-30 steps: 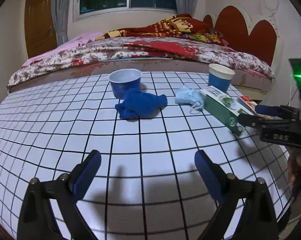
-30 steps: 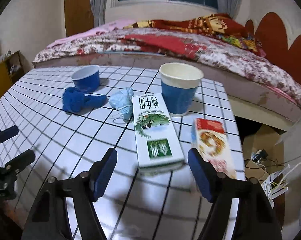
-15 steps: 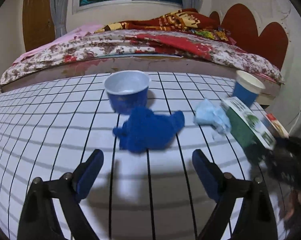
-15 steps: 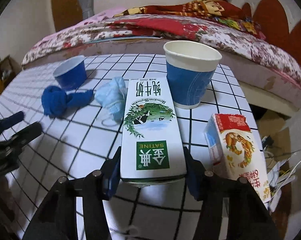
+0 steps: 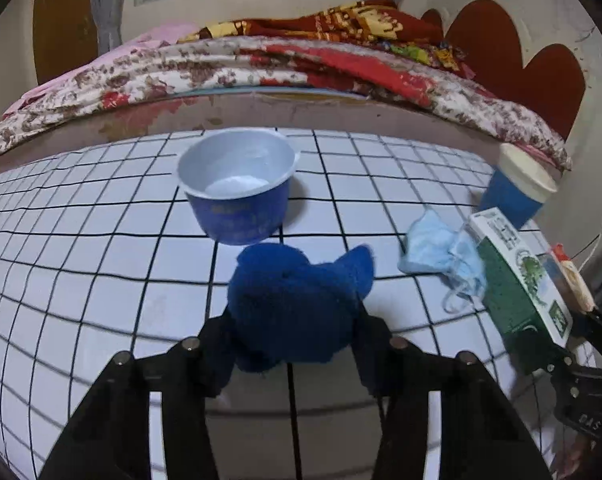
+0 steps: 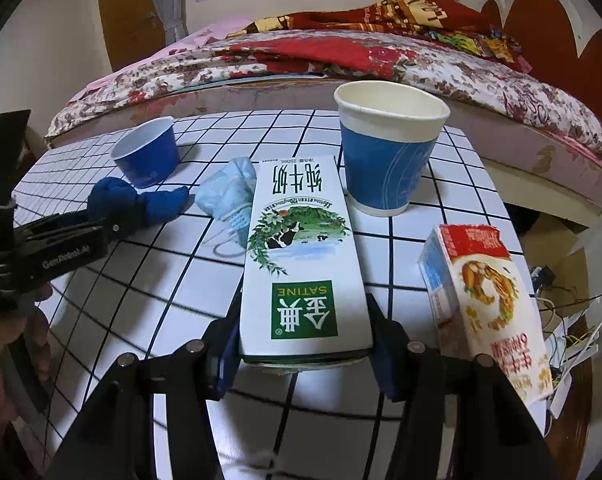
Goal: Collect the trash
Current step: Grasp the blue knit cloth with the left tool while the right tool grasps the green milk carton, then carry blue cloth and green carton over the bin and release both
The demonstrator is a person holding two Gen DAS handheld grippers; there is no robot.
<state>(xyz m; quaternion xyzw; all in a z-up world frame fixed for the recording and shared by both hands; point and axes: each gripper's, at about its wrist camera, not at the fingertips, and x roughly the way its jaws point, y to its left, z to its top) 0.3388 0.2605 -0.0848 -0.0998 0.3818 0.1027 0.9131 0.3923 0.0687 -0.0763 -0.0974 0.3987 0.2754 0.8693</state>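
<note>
Left wrist view. The left gripper (image 5: 291, 344) was closed on the blue cloth (image 5: 297, 300), its fingers pressed against both sides of the bundle at 6 o'clock on the checked table (image 5: 81, 216). Directly beyond, at 12 o'clock, stood the small blue bowl (image 5: 239, 188), upright, white inside, with a pale patch at its bottom that could not be identified. The crumpled face mask (image 5: 441, 256) lay at 3 o'clock, touching the green milk carton (image 5: 519, 284). The paper cup (image 5: 515, 192) stood at 2 o'clock, its inside hidden. One second earlier the fingers had stood wide apart with the cloth well ahead of them; half a second earlier they were still apart and the cloth near.

Right wrist view. The right gripper (image 6: 303, 354) clamped the near end of the milk carton (image 6: 303, 260), which lay flat on the table (image 6: 401, 256). The paper cup (image 6: 389, 152) at 1 o'clock was upright and appeared empty. The bowl (image 6: 147, 154) stood at 10 o'clock, the red carton (image 6: 485, 296) at 3 o'clock. One second before, the fingers had flanked the carton with gaps on both sides.
</note>
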